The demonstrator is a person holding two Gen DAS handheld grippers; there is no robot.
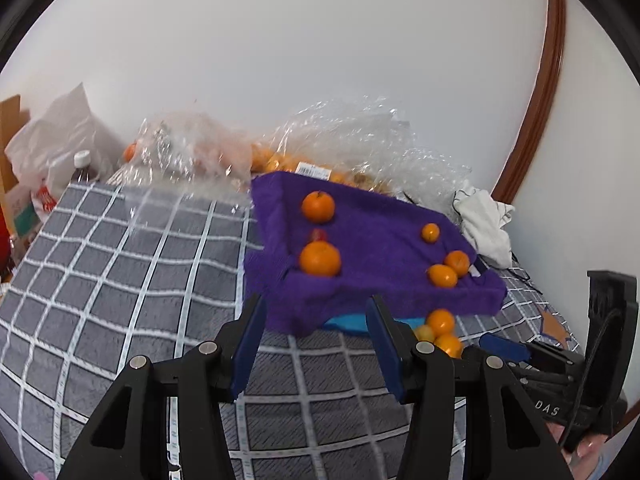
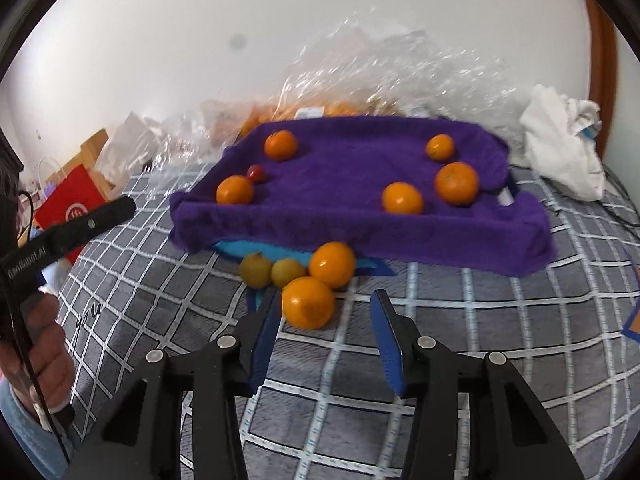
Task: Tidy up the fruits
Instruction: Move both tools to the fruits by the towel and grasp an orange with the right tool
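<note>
The right gripper [image 2: 326,316] hung low over a grey checked blanket [image 2: 460,360], its blue-padded jaws apart with nothing clamped; the nearest orange [image 2: 308,302] lay just beyond the tips, close by the left pad, though whether it touched could not be told. The left gripper [image 1: 316,322] hovered over the same blanket [image 1: 120,280] with its jaws also apart and empty, pointing at the near edge of a purple towel [image 1: 380,232].

Just behind the nearest orange, a second orange [image 2: 332,264] and two yellow-green fruits [image 2: 272,270] sat bunched together on the blanket, touching the front of the purple towel [image 2: 360,184], with a strip of blue cloth [image 2: 248,250] showing from under it. The towel seemed to be draped over a shallow tray-like shape. On it lay five oranges: two at the left [image 2: 235,190] with a small red fruit [image 2: 256,173] between them, and three at the right [image 2: 456,183].

Farther back, crumpled clear plastic bags [image 2: 380,72] held more oranges, blurred. A white cloth [image 2: 560,140] lay at the right, near the white wall [image 2: 200,40].
</note>
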